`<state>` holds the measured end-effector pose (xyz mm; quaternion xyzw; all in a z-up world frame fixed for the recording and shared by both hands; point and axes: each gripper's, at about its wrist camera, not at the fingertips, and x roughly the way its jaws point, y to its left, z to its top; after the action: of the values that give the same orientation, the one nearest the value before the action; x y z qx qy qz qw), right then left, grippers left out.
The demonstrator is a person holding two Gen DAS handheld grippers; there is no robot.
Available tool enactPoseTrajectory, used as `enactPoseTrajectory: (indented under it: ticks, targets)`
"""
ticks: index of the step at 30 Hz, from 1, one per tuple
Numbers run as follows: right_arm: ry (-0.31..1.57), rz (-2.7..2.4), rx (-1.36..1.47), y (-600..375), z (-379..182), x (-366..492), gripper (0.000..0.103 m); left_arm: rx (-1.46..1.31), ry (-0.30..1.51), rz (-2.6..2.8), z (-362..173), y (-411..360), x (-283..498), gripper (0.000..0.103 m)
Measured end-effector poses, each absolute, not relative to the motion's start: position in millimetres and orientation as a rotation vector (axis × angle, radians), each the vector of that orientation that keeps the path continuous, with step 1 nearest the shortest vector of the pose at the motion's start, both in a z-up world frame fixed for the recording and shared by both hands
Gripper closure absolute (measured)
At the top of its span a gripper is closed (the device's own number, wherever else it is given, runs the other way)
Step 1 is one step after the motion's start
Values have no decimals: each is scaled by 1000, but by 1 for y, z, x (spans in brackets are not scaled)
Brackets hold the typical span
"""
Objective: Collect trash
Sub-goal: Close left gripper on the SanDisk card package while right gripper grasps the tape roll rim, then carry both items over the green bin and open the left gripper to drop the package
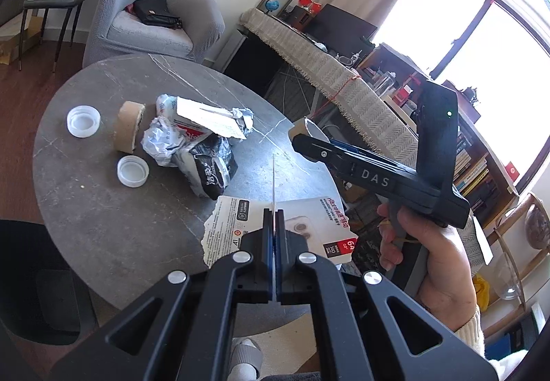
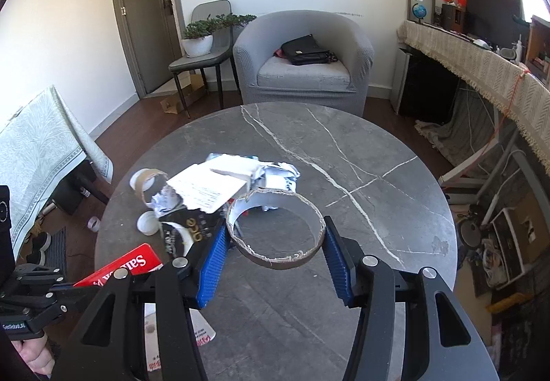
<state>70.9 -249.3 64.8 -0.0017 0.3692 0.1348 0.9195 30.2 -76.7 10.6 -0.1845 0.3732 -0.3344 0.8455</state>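
Over the table, right gripper pinches a cardboard ring; left gripper, jaws pressed together, clamps a torn card. Still left: wrapper pile, tape core, two caps. No bin visible.

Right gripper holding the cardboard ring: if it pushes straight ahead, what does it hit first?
Probably the crumpled trash pile, just beyond the cardboard ring in the right gripper; depth is uncertain, so it might pass above.
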Motion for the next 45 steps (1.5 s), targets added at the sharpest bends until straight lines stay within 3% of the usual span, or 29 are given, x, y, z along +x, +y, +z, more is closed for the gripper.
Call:
enactPoseTrajectory:
  ticks: [21, 45]
  targets:
    - [735, 528, -54, -123, 61, 49, 49, -290, 706, -419, 21, 50, -12, 101]
    - [778, 685, -135, -3, 43, 54, 49, -153, 929, -147, -73, 140, 8, 101]
